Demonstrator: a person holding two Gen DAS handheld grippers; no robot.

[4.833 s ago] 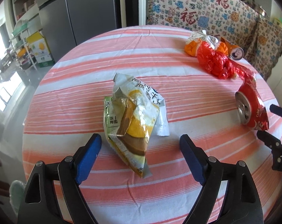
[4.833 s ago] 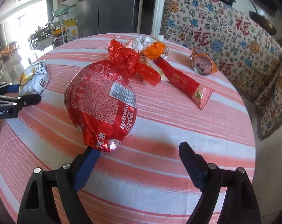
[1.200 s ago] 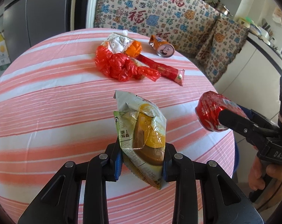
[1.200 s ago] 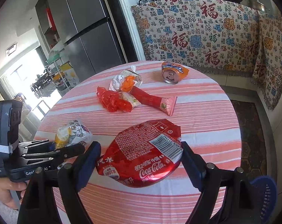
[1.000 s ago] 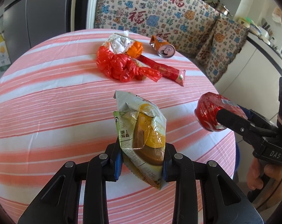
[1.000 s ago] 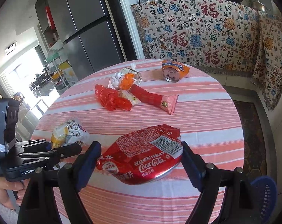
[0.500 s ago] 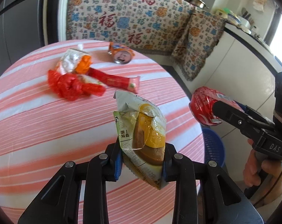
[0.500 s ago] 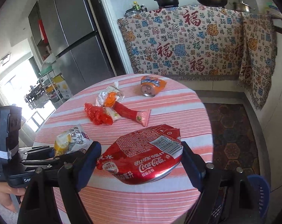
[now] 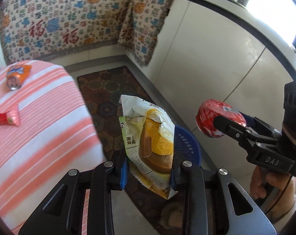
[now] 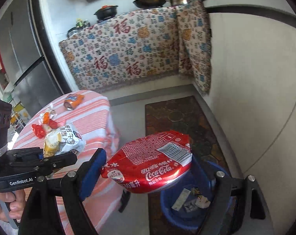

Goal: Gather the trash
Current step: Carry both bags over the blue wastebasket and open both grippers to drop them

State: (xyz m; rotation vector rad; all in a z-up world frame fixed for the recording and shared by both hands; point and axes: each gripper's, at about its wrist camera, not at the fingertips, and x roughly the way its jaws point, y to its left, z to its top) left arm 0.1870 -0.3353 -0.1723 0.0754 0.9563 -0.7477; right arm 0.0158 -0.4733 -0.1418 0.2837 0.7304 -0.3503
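The left claw [image 9: 148, 168] is pinched tight on the bottom of a crinkled yellow and white snack bag [image 9: 148, 135], which sticks up between its 2 blue pads. The bag hides most of the blue bin [image 9: 187, 143] on the floor behind it. The right claw [image 10: 148, 168] is spread wide and squeezes a squashed red cola can [image 10: 149, 164] by its 2 ends. The can covers the right pad and part of the bin [image 10: 167, 201], which has a few scraps inside, too small to name. To the left is the round striped desk [image 10: 93, 105]. An orange can [image 10: 73, 99] and red wrappers [image 10: 38, 129] lie on it, partly hidden by the bag
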